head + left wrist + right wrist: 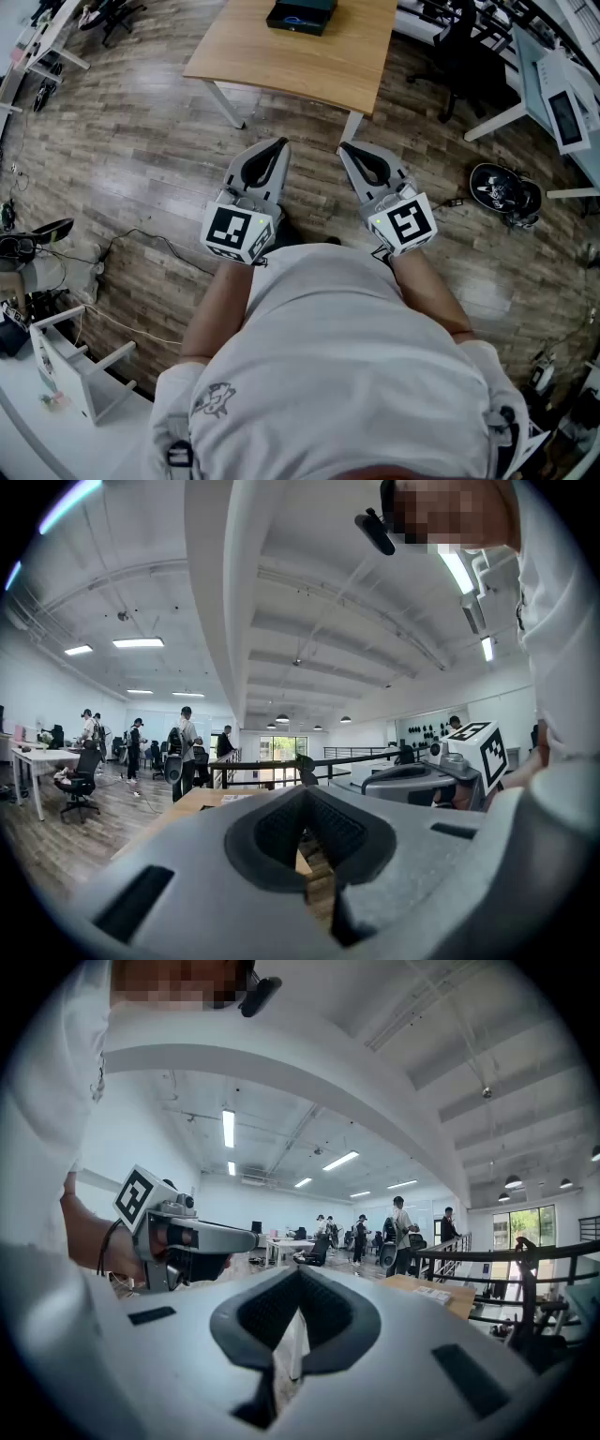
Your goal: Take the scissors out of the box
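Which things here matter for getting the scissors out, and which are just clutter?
For the job: dark box on the wooden table; left gripper and right gripper, both shut and empty. Scissors not in sight.
Lying about: black office chair, dark round thing on the floor.

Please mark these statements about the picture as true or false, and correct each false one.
1. The box stands on the table. True.
2. The right gripper holds scissors. False: its jaws are shut with nothing between them.
3. Both grippers are above the table. False: they are above the floor, short of the table's near edge.
4. The left gripper is shut and empty. True.
5. Other people stand in the room. True.
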A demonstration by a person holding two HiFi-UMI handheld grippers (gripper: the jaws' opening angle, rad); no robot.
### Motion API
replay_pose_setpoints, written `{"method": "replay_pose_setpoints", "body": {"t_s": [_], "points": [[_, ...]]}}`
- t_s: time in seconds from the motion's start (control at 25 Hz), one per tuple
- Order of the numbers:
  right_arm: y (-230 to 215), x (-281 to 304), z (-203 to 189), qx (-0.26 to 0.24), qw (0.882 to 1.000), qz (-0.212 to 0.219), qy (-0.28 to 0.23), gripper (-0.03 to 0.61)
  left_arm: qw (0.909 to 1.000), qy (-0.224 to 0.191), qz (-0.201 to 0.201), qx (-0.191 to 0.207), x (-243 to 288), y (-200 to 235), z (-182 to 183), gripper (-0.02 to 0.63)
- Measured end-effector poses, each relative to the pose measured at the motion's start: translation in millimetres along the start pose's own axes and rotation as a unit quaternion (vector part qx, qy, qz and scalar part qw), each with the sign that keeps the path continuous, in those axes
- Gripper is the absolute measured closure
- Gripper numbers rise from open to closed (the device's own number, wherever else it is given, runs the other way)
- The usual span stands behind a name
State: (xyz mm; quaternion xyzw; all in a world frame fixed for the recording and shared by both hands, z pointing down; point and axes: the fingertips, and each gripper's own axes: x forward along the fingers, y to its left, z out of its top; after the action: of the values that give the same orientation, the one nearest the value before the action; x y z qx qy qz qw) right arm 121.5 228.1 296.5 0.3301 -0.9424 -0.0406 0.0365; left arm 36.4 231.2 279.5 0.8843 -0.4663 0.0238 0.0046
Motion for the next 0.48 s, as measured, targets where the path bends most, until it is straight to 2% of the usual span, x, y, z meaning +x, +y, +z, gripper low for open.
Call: {"method": "replay_pose_setpoints", "body": {"t_s": [0.48], "points": [[-6.4,-4.6,-5.0,0.004,1.000,-0.003,0.006,0.574,0.9999,0.005,-0.001,-0.012,5.2,-4.1,-6.4,0.609]]}}
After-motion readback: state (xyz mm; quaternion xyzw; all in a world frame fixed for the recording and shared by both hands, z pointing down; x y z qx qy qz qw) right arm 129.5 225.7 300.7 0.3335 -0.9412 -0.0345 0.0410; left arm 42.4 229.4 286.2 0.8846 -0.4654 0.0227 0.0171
